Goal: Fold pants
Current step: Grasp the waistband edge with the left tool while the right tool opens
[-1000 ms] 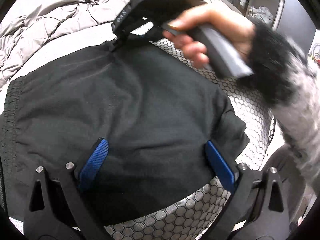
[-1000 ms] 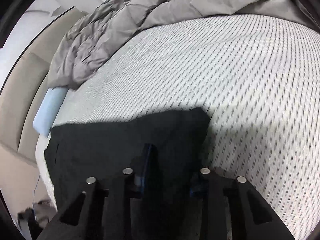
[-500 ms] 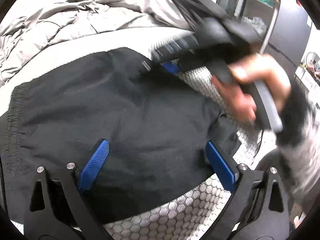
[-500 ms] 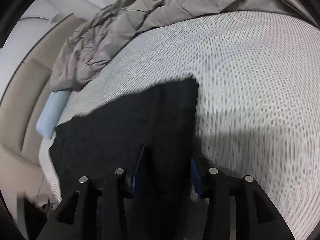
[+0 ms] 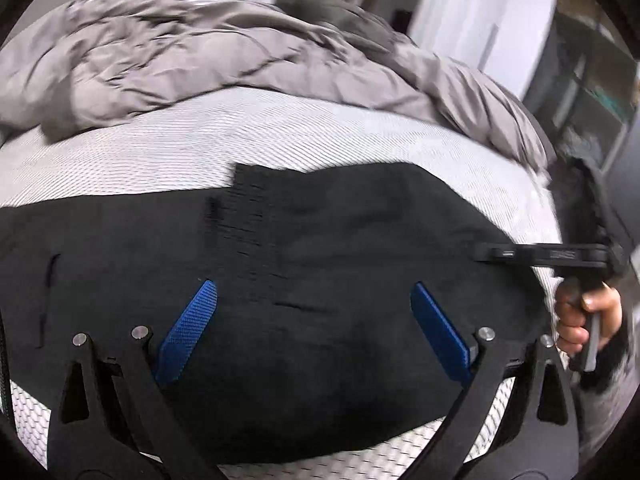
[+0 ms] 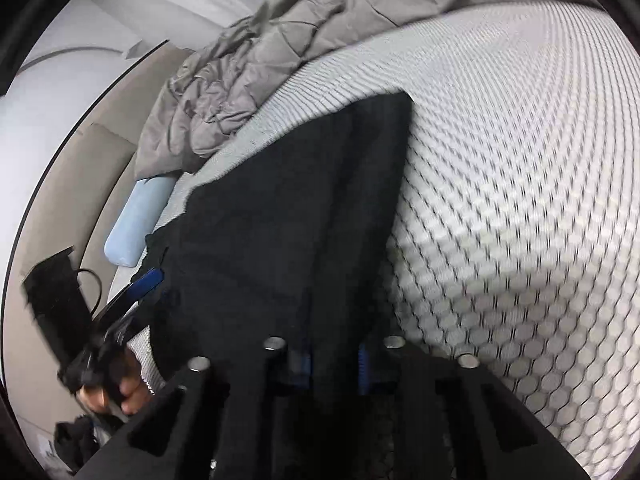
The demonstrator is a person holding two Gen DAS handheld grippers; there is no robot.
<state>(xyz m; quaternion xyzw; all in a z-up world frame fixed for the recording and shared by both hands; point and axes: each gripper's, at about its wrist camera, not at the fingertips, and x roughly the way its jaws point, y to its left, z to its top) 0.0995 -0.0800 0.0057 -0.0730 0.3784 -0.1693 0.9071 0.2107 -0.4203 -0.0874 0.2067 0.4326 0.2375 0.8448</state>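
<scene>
The black pants (image 5: 320,280) lie folded on the white honeycomb mattress (image 5: 200,148). My left gripper (image 5: 316,320) is open, its blue pads wide apart over the near part of the pants. My right gripper (image 6: 334,364) is shut on the pants' fabric (image 6: 288,220), which runs up between its blue pads. In the left wrist view the right gripper (image 5: 488,254) sits at the pants' right edge. In the right wrist view the left gripper (image 6: 140,280) shows at the pants' left edge.
A crumpled grey duvet (image 5: 200,60) lies along the far side of the mattress; it also shows in the right wrist view (image 6: 280,52). A light blue pillow (image 6: 136,220) lies by the beige headboard (image 6: 60,184). Shelving (image 5: 592,92) stands at the right.
My right gripper has carried the pants' edge from the far side around to the right, nearer me. The left gripper has stayed open and now looks more toward the duvet.
</scene>
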